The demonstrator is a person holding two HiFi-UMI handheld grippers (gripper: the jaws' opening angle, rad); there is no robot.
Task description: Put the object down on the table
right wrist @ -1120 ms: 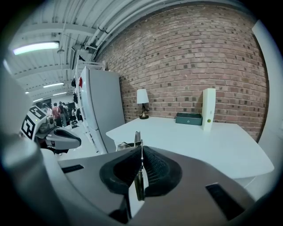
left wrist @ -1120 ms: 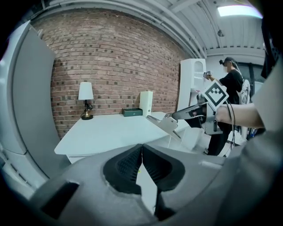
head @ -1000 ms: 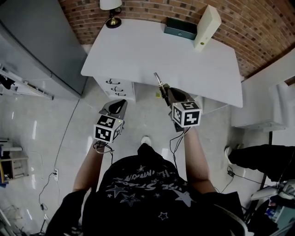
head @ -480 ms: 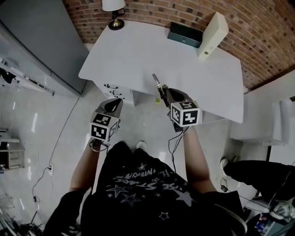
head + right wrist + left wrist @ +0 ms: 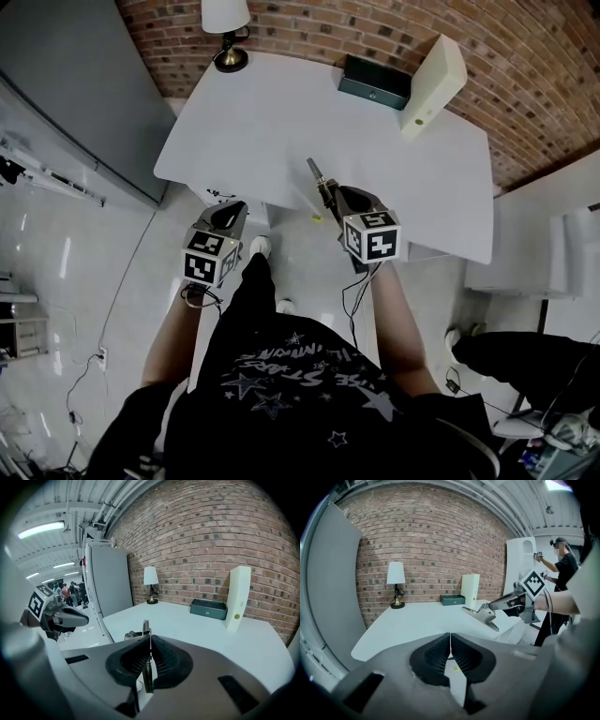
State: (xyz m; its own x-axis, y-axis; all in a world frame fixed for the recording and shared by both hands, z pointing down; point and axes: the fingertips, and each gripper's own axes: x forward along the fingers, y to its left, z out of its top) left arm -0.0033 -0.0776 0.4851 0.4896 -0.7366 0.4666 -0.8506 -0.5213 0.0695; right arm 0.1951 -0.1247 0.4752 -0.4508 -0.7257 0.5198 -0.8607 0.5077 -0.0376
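Observation:
A slim metal tool (image 5: pixel 318 178) sticks forward out of my right gripper (image 5: pixel 330 193), which is shut on it just above the front edge of the white table (image 5: pixel 272 103). In the right gripper view the tool (image 5: pixel 146 629) stands on edge between the closed pads, over the tabletop (image 5: pixel 197 630). The left gripper view shows the tool (image 5: pixel 482 616) from the side, held above the table. My left gripper (image 5: pixel 232 215) hangs below the table's front left edge, over the floor. It is shut with nothing in it, pads together (image 5: pixel 450 644).
At the table's back stand a lamp (image 5: pixel 226 26), a dark green box (image 5: pixel 374 82) and an upright cream box (image 5: pixel 432 81). A grey panel (image 5: pixel 75 94) is on the left, a white cabinet (image 5: pixel 572 253) on the right. A person's leg (image 5: pixel 525 349) is at the lower right.
The person has stepped closer to the table. Both grippers have moved forward with it, and the right one still holds the tool.

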